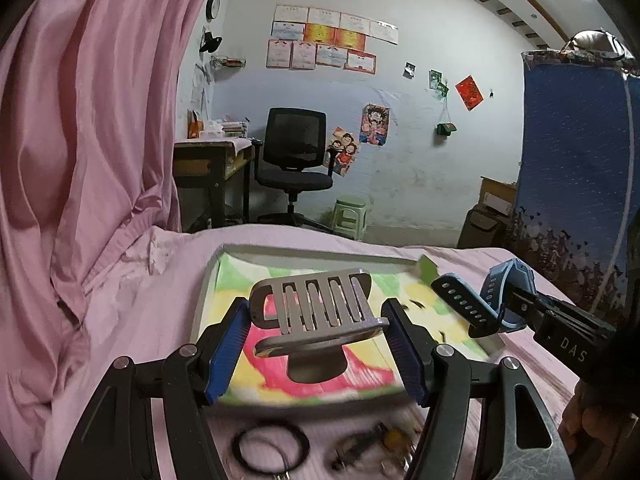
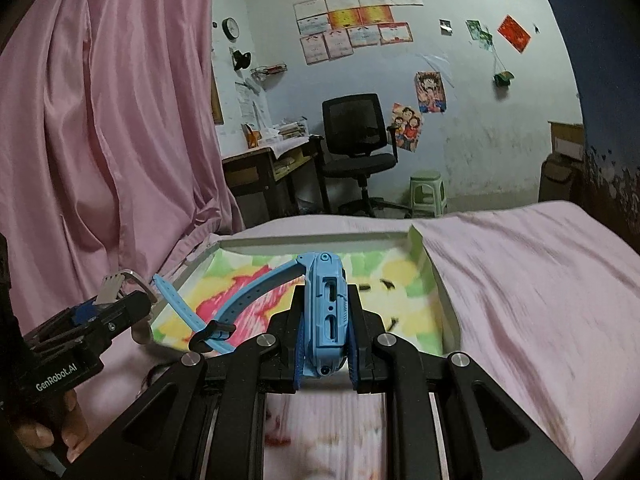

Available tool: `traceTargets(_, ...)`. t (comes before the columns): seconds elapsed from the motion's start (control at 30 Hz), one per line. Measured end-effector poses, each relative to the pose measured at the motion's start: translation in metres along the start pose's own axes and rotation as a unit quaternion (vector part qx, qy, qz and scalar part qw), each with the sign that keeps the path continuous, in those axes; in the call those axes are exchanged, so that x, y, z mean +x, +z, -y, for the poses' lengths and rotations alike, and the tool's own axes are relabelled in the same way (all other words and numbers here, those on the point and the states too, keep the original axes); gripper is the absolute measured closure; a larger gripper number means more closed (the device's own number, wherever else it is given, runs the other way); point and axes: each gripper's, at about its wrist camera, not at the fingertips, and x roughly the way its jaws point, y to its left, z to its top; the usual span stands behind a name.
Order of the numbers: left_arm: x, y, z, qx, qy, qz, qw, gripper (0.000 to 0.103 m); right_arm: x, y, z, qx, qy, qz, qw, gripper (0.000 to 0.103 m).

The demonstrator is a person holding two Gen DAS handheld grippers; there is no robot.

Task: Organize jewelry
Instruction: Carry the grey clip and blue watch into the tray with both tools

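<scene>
We grip the silver slotted stand point(image 1: 316, 312) in our left tool point(image 1: 320, 344) and the blue watch point(image 2: 326, 312) in our right tool point(image 2: 326, 360), above the tray point(image 2: 446, 308). The watch's dangling strap point(image 2: 188, 312) could snag the tray rim.

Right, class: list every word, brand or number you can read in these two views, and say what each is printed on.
"GenRobot.AI": on the left gripper body, in the right wrist view.
"DAS": partial lettering on the right gripper body, in the left wrist view.
Wall certificates: too small to read.
Cartoon posters and red paper: nothing legible.
Wall clock: numerals too small to read.
</scene>
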Motion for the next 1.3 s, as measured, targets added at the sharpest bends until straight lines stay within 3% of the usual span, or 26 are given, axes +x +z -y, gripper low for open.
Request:
traceTargets(0.33,0.055,0.026,-0.013,0.01,0.032,-0.004,0.9994,0.038,0.056,0.032,-0.017,-0.029,-0.005,0.004,1.0,0.088)
traceTargets(0.67,0.086,0.026,-0.012,0.02,0.051,-0.02,0.9983,0.038,0.098,0.035,-0.026,-0.04,-0.026,-0.01,0.999,0.088)
traceTargets(0.97,0.126,0.018,-0.017,0.004,0.04,-0.135,0.9901,0.038,0.127,0.02,-0.013,-0.018,-0.034,-0.071,0.997,0.088)
traceTargets(1.3,0.143,0.009,-0.019,-0.012,0.031,-0.222,0.9744,0.037,0.151,0.001,-0.008,-0.011,-0.033,-0.154,0.987,0.088)
